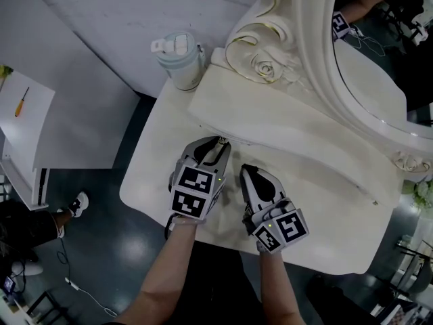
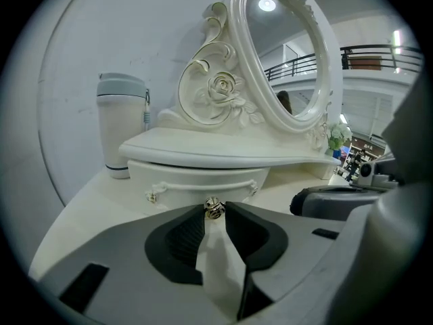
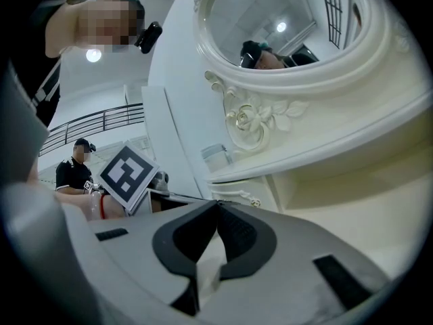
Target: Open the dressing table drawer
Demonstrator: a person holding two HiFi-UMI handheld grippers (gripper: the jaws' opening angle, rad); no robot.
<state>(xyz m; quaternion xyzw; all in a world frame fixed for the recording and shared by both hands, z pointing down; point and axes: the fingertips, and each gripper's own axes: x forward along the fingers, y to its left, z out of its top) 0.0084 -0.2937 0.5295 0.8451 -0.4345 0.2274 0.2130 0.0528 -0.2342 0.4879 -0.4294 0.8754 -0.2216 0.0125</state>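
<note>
Cream dressing table surface carrying a small drawer, its front running crosswise straight ahead of the left gripper. Those jaws are clamped at their tips on the drawer's metal knob. The right gripper (jaws together, empty) hangs just beside, farther from the drawer.

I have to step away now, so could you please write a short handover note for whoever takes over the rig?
Left gripper: shut on the drawer knob.
Right gripper: shut, empty, beside the left one over the dressing table.
Drawer: looks closed.
Done: knob gripped.
Left: pull the knob straight out, probably gently, to open the drawer.
</note>
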